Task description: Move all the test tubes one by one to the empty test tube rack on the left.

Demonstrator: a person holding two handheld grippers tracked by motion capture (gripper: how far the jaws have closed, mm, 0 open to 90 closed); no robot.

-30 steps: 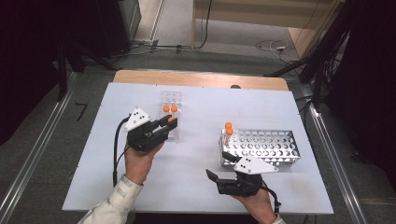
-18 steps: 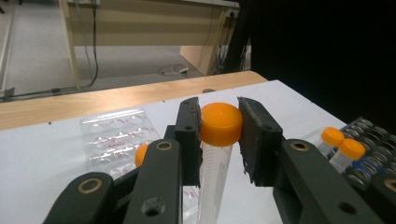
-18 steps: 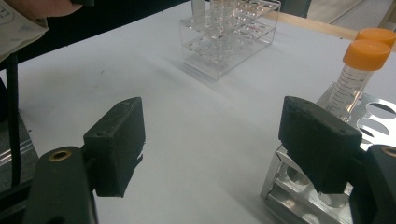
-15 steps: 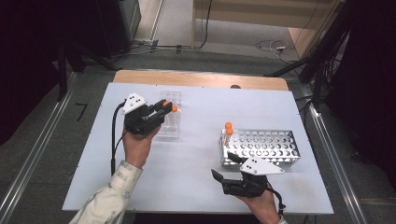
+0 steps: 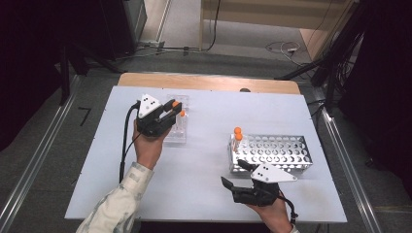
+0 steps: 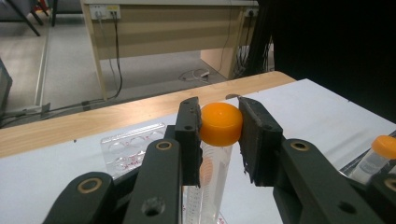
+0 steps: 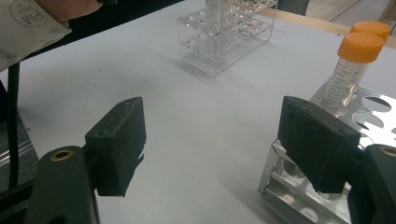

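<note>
An orange-capped tube (image 6: 217,140) is being pinched by its cap between the pads of the left hand-held gripper (image 6: 218,133), its clear body hanging below the jaws. Just beyond and beneath this hand-held gripper, a clear plastic rack (image 5: 176,127) is standing on the white tabletop (image 5: 209,160), with another orange-capped tube beside the held one. The right hand-held gripper (image 7: 210,140) is being held low over the tabletop with its jaws spread wide and nothing between them. Just to its right, a metal perforated rack (image 7: 299,186) is carrying two orange-capped tubes (image 7: 350,70) at its near corner.
</note>
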